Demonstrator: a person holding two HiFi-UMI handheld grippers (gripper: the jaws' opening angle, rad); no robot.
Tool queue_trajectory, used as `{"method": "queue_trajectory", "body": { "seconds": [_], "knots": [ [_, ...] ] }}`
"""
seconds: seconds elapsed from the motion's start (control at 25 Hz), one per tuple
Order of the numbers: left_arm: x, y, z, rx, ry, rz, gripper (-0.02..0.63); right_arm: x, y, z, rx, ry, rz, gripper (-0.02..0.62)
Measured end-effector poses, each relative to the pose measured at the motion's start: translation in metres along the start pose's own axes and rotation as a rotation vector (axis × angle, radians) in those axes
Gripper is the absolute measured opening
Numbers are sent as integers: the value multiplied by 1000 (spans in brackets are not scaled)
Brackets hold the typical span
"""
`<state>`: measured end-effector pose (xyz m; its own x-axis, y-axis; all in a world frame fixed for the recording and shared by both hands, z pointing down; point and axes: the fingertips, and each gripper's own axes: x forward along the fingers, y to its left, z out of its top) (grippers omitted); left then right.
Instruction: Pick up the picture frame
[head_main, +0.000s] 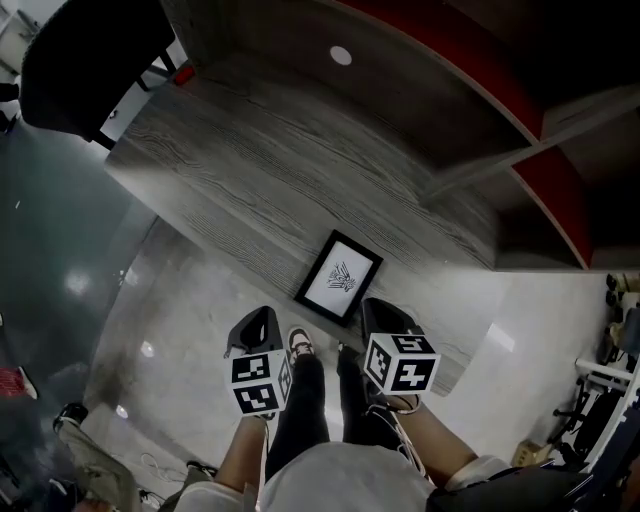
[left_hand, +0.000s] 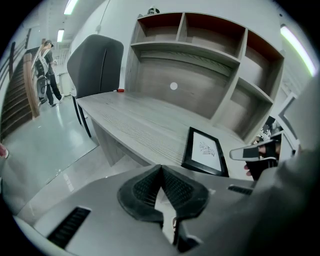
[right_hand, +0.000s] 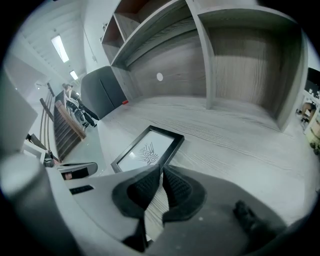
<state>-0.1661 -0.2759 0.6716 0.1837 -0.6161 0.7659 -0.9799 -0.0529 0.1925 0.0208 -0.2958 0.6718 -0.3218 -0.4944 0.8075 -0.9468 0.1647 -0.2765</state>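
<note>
A black picture frame (head_main: 340, 278) holding a white print with a dark emblem lies flat on the grey wooden desk (head_main: 250, 170), close to its front edge. My left gripper (head_main: 262, 320) hovers just before that edge, left of the frame, jaws shut and empty. My right gripper (head_main: 382, 310) hangs at the frame's right corner, also shut on nothing. The left gripper view shows the frame (left_hand: 205, 150) ahead and right of the shut jaws (left_hand: 161, 171). In the right gripper view the frame (right_hand: 147, 150) lies just beyond the closed tips (right_hand: 162, 171).
A shelf hutch with red backing (head_main: 520, 130) rises at the desk's rear. A dark chair (head_main: 90, 60) stands at the desk's left end, near a small red object (head_main: 183, 75). People stand by a staircase (left_hand: 47, 70) far left. Equipment clutters the floor at right (head_main: 610, 380).
</note>
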Motion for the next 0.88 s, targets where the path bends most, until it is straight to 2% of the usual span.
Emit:
{"method": "queue_trajectory", "body": {
  "seconds": [0.52,0.88],
  "knots": [
    [4,4,-4,-7,6,-5,12,8,4,5,-3,-11,1,41],
    [8,11,-1,-12,4,1,12,15,4,8,6,-1,-5,96]
  ]
}}
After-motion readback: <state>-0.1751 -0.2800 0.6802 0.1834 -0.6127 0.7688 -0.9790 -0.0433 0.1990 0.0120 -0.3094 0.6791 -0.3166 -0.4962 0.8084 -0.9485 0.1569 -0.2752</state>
